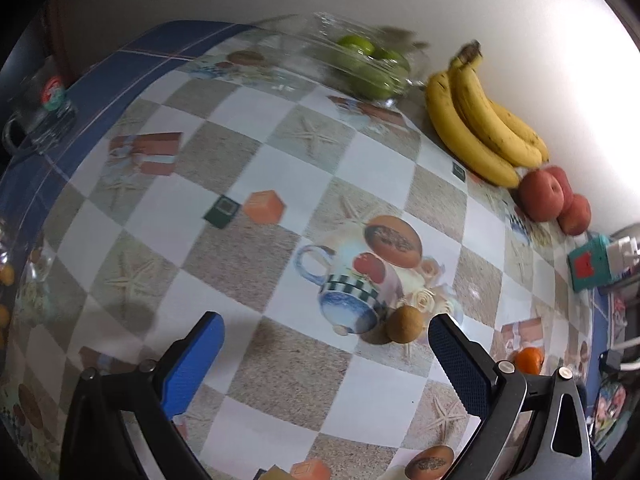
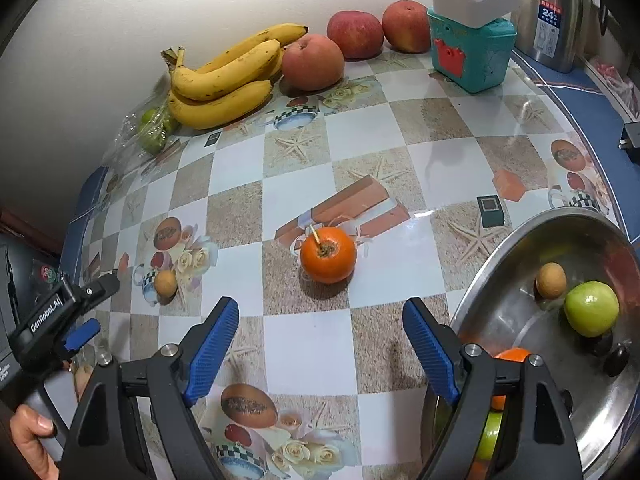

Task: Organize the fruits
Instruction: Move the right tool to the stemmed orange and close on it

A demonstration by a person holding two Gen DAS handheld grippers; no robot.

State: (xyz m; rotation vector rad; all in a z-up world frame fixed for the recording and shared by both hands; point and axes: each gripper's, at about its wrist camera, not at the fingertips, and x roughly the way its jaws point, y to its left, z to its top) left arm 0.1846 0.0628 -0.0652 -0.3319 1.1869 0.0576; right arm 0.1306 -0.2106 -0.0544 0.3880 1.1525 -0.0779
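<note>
Both the right gripper [image 2: 320, 344] and left gripper [image 1: 326, 354] were found spread, nothing between the pads. Some fruit had been gathered in the steel bowl [image 2: 500, 264]. Left loose on the table: a tangerine [image 2: 328, 255], a longan [image 1: 404, 324], then bananas [image 2: 224, 80] and apples [image 2: 313, 62] by the wall.

An orange [image 2: 328, 255] sits stem-up on the table; bananas [image 2: 224, 80] by the wall.
</note>
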